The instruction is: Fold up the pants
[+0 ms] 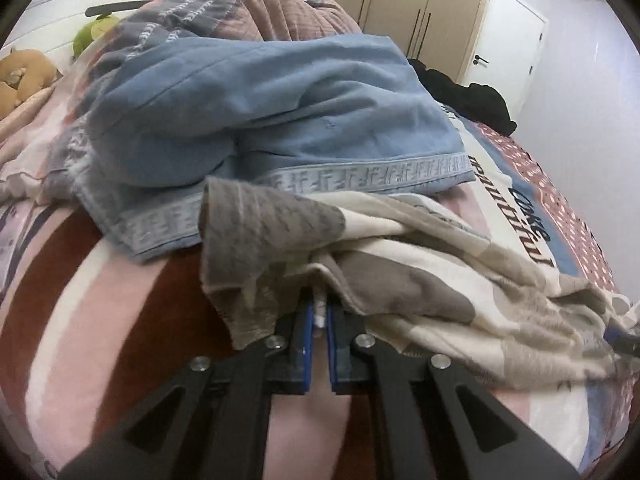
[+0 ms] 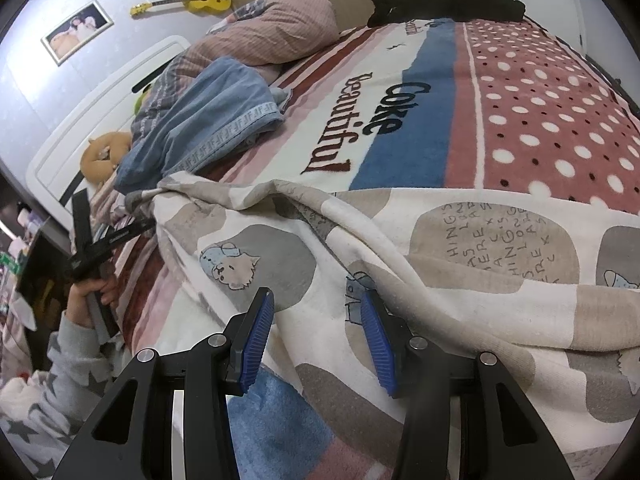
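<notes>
Spread across the bed, your striped blanket (image 2: pixel 400 92) carries everything. Left of its "Coke beautiful" lettering, blue clothes (image 1: pixel 280 108) lie heaped against the pillows (image 2: pixel 276 32). Nearer you than that lettering lie the cream-and-grey patterned pants (image 2: pixel 460 248), rumpled. Your left gripper (image 1: pixel 319 312) has its jaws pressed together, pinching the pants' edge. Your right gripper (image 2: pixel 316 320) stands spread over the pants, pads apart and pressing nothing.
</notes>
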The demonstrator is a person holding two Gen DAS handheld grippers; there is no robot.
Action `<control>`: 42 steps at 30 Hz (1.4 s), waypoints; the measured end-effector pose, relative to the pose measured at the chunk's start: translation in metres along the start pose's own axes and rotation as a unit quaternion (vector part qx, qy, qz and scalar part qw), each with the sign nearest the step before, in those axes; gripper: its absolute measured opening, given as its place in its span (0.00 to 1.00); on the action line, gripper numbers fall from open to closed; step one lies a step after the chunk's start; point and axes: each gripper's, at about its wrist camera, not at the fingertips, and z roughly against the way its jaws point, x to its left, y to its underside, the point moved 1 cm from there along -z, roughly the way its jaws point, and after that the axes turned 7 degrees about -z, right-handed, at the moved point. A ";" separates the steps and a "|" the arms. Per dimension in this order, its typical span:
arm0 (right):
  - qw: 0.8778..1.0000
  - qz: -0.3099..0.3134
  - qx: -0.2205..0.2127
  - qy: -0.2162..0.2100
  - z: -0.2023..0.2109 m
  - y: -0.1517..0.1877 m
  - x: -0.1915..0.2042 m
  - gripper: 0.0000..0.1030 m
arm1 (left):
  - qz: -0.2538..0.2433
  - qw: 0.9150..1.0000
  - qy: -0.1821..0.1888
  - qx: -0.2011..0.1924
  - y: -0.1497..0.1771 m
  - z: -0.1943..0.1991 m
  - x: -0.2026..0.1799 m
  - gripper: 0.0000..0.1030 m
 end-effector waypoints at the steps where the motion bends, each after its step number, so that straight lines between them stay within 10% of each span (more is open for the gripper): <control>1: 1.000 -0.001 0.000 -0.001 0.000 0.000 0.000 0.40 | -0.003 1.000 -0.007 0.002 0.002 0.002 0.001 0.03; 17: 1.000 -0.007 0.001 0.001 -0.001 0.001 -0.002 0.39 | 0.049 0.998 -0.002 0.040 0.066 0.050 0.015 0.03; 21: 1.000 -0.005 0.001 0.000 0.000 0.001 -0.001 0.39 | 0.052 0.995 -0.063 0.055 0.076 0.052 0.022 0.03; 27: 1.000 -0.004 0.002 0.000 0.000 0.002 -0.001 0.39 | 0.048 0.999 0.011 0.021 0.054 0.064 0.029 0.08; 30: 1.000 -0.002 0.003 0.001 0.000 0.003 0.000 0.39 | 0.044 0.998 0.026 0.039 0.043 0.048 0.029 0.37; 36: 1.000 -0.001 0.003 0.002 0.002 0.003 0.000 0.39 | 0.126 0.987 0.098 0.022 0.036 0.041 0.049 0.39; 42: 1.000 0.001 0.000 0.002 0.002 0.001 -0.001 0.40 | 0.070 0.993 0.096 -0.009 0.027 0.078 0.032 0.53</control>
